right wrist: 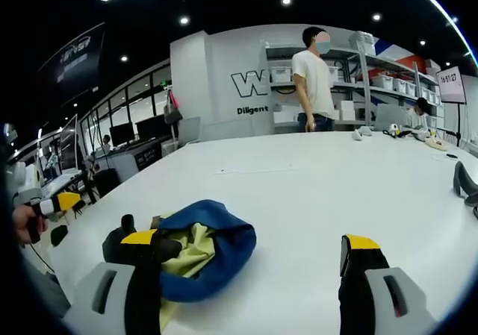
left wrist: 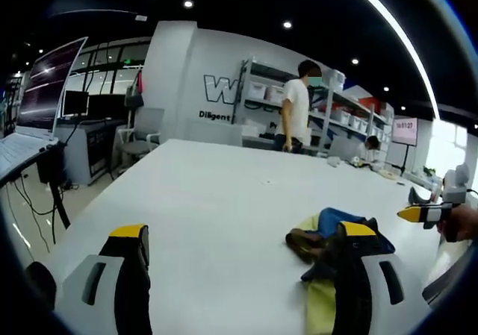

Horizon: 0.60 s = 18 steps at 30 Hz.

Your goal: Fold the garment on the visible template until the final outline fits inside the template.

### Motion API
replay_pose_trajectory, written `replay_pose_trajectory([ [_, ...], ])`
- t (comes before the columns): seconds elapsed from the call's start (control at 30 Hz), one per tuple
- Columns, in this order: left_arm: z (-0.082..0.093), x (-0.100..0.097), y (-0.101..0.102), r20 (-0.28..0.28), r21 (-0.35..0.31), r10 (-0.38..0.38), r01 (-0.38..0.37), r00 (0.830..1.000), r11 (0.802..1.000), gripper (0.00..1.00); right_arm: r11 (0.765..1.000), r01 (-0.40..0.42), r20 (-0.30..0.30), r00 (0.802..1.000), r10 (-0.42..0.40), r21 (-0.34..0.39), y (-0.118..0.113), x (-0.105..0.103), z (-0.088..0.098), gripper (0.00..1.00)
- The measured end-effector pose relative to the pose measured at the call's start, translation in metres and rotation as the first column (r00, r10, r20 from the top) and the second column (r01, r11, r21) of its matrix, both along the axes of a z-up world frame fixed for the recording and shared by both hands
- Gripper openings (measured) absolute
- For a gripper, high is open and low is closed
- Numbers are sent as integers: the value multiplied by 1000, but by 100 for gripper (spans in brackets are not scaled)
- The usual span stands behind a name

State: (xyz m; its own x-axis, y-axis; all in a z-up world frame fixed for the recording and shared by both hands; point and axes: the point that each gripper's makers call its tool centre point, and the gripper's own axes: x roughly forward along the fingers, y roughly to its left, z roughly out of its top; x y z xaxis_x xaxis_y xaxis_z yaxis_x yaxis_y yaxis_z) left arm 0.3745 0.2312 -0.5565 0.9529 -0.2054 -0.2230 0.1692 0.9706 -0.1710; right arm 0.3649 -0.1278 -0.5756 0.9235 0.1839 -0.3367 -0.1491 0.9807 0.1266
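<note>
A crumpled garment (left wrist: 337,229), blue with yellow and dark parts, lies bunched on the white table (left wrist: 216,201). My left gripper (left wrist: 243,232) is open, its jaws wide apart, and the bundle sits just beyond its right jaw. In the right gripper view the garment (right wrist: 213,245) shows a blue outer layer with a yellow lining. It lies against the left jaw of my open right gripper (right wrist: 249,239). The right gripper's yellow tip (left wrist: 412,214) enters the left gripper view from the right. The left gripper's yellow tip (right wrist: 66,201) shows at the far left of the right gripper view. A faint thin mark (right wrist: 246,171) crosses the tabletop.
A person (right wrist: 314,70) stands beyond the table's far edge before shelves (right wrist: 373,66) of white bins. Another person (right wrist: 420,111) sits at the back right. A dark object (right wrist: 463,180) lies at the table's right edge. Desks with monitors (left wrist: 75,104) stand to the left.
</note>
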Motion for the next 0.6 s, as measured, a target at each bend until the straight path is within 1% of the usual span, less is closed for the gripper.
replay_pose_trajectory([
  [0.07, 0, 0, 0, 0, 19, 2, -2, 1000, 1000, 98, 1000, -7, 17, 1000, 6, 12, 2, 0, 4, 99],
  [0.17, 7, -1, -4, 24, -11, -13, 13, 1000, 1000, 99, 1000, -7, 20, 1000, 7, 1, 2, 1, 5, 99],
  [0.23, 9, -2, -5, 30, -10, -15, 16, 999, 1000, 98, 1000, -8, 29, 1000, 8, 6, 2, 3, 7, 99],
  [0.3, 10, -3, -7, 30, -3, -20, 20, 999, 1000, 98, 1000, -9, 17, 1000, 8, 10, 2, 3, 5, 99],
  [0.37, 11, -3, -9, 31, -12, -26, 26, 999, 1000, 98, 1000, -11, 10, 1000, 11, 21, 3, 3, 2, 99],
  [0.5, 10, -5, -12, 23, -12, -39, 40, 999, 999, 97, 1000, -12, 6, 1000, 12, 0, 3, 3, 2, 99],
  [0.6, 9, -5, -13, 20, -13, -47, 48, 999, 999, 96, 1000, -14, 2, 1000, 14, 6, 4, 2, 1, 99],
])
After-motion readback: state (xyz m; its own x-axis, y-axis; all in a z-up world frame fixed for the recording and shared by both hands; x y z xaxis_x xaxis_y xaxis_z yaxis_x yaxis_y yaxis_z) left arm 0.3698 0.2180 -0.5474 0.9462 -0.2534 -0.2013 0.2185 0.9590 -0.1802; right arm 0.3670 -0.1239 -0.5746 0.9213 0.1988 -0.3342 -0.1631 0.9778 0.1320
